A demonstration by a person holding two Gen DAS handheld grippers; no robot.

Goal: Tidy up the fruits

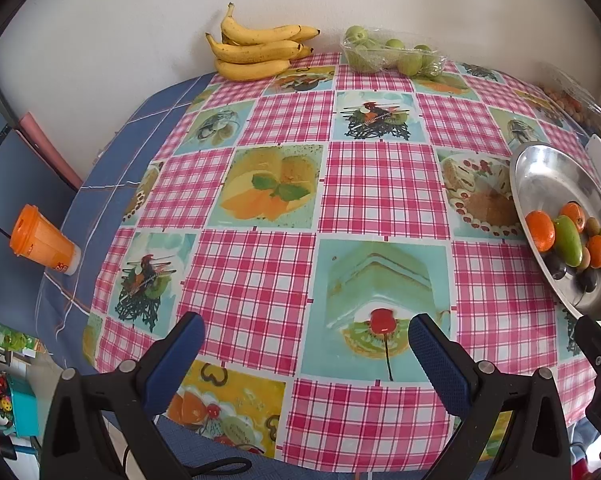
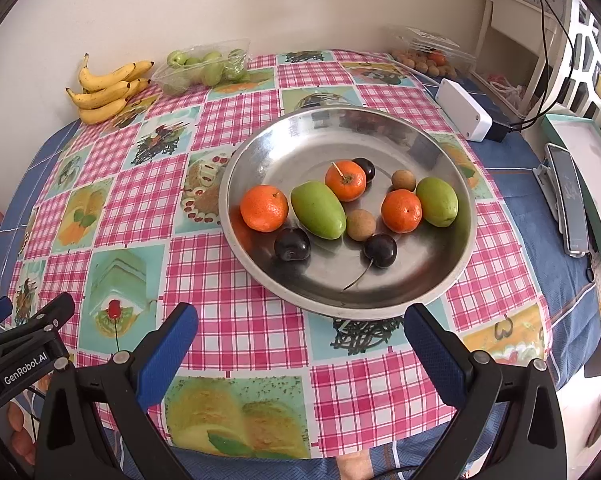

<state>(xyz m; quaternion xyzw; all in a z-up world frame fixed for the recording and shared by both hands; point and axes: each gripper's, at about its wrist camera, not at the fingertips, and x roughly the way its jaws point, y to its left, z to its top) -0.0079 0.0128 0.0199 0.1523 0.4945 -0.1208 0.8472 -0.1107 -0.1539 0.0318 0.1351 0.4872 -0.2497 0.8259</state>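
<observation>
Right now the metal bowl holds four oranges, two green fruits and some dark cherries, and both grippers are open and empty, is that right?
Not quite: the metal bowl holds three oranges, not four, as the right wrist view shows. The two green fruits and dark cherries are there, and the left gripper and right gripper are open and empty.

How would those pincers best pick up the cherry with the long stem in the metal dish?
Grip the cherry's round body from above, fingers left and right. The stem trails toward the near rim of the dish, too thin to pinch. The right gripper is nearest and open.

Plain cream wall (image 2: 260,8) behind round table (image 2: 560,280), pink checked tablecloth (image 2: 240,320) over blue cloth; white shelf (image 2: 512,40) at right, daylight.
</observation>
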